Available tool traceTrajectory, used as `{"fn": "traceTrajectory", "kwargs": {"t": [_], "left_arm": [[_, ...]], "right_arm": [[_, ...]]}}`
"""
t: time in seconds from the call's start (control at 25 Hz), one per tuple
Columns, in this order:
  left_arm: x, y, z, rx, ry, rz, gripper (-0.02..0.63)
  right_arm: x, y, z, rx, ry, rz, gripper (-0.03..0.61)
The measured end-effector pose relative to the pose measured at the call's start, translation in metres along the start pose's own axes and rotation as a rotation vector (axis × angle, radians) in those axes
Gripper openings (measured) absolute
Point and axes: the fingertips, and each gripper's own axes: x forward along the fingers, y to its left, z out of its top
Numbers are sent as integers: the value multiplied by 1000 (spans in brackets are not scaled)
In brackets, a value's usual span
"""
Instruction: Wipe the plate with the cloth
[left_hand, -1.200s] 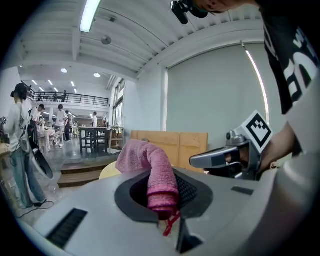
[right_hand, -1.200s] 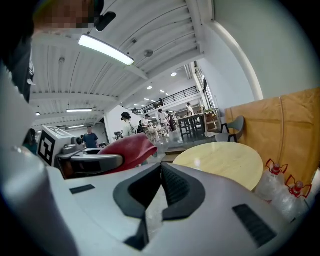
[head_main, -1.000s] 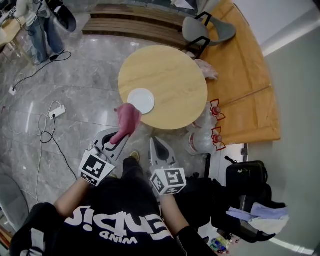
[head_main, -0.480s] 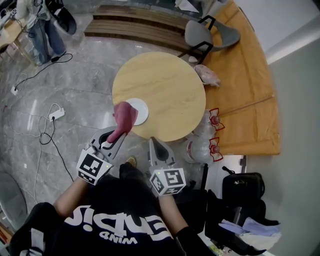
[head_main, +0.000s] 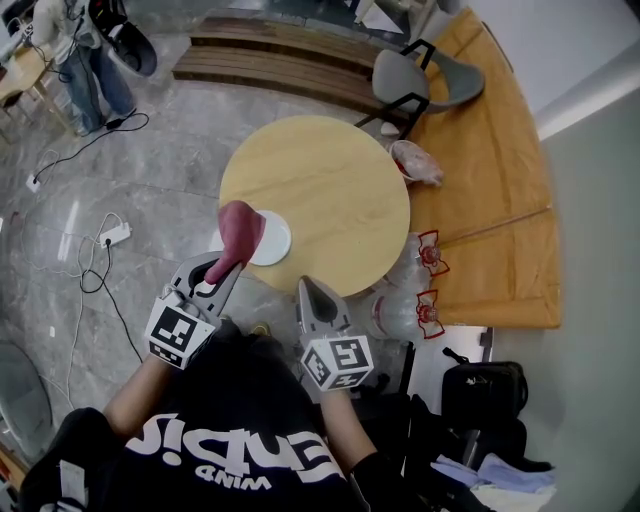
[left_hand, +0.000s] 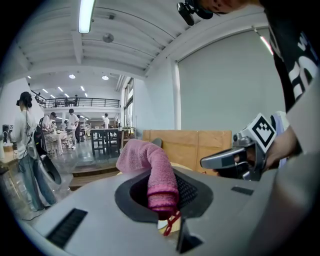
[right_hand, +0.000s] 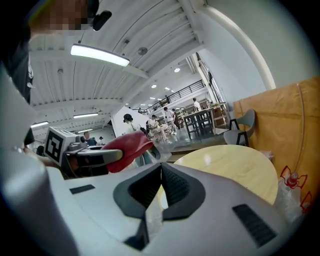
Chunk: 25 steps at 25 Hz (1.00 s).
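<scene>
A white plate (head_main: 274, 243) lies at the near-left edge of the round wooden table (head_main: 330, 190). My left gripper (head_main: 216, 270) is shut on a pink cloth (head_main: 238, 233), whose free end stands up and covers the plate's left side in the head view. In the left gripper view the cloth (left_hand: 154, 172) rises from between the jaws of that gripper (left_hand: 162, 200). My right gripper (head_main: 313, 288) hangs just short of the table's near edge, shut and empty. In the right gripper view its jaws (right_hand: 161, 172) meet, with the cloth (right_hand: 127, 146) to the left and the table (right_hand: 235, 167) ahead.
A grey chair (head_main: 430, 65) stands behind the table. A pink bag (head_main: 415, 162) and large water bottles (head_main: 415, 290) sit at its right. Wooden panels (head_main: 490, 170) lie right, a black bag (head_main: 485, 385) near right. A power strip with cables (head_main: 112, 235) lies on the floor at left.
The left gripper and cloth have moved forward, and the cloth now overlaps the plate's left side. The head camera has shifted, so the table sits lower in view. The right gripper has barely moved.
</scene>
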Motion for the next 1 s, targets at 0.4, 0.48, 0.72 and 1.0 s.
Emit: {"fn": "traceTrajectory", "kwargs": {"t": [0.4, 0.48, 0.72, 1.0], "left_arm": [[27, 27, -3, -17, 6, -47, 48], [34, 35, -4, -17, 9, -65, 48], [56, 66, -10, -10, 33, -118, 48], [89, 93, -28, 9, 80, -223, 48]], "right_arm": [[35, -11, -1, 4, 44, -22, 22], [46, -13, 2, 6, 45, -32, 22], [85, -18, 11, 9, 45, -63, 21], [122, -33, 11, 14, 68, -122, 23]]}}
